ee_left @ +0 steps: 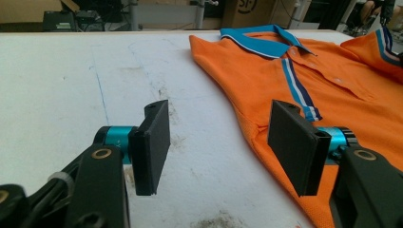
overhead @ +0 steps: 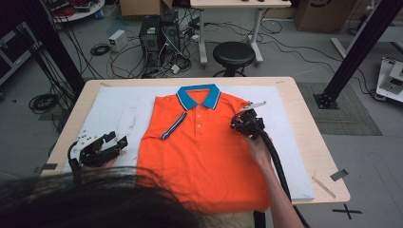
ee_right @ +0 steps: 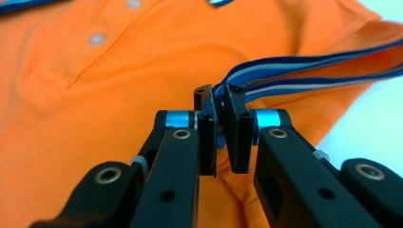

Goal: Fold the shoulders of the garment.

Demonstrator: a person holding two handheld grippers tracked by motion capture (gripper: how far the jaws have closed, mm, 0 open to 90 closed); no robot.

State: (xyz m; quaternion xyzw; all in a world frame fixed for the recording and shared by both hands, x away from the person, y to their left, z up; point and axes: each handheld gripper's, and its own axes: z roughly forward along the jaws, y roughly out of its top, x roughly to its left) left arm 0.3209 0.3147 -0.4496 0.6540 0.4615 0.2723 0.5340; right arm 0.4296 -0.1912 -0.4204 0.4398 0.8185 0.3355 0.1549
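This is a lab or workshop: a grey floor strewn with loose cables (overhead: 119, 57), computer towers (overhead: 159, 38) standing on it, a black stool (overhead: 233, 54), cardboard boxes (overhead: 323, 14) along the back, and black metal frame struts (overhead: 361, 47) flanking the wooden table (overhead: 304, 123).

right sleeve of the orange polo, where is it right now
In the high view the right sleeve sits at the shirt's right side, just right of the blue collar, its striped cuff pinched in the right gripper over the white mat.

Soft even light, blurry close-ups
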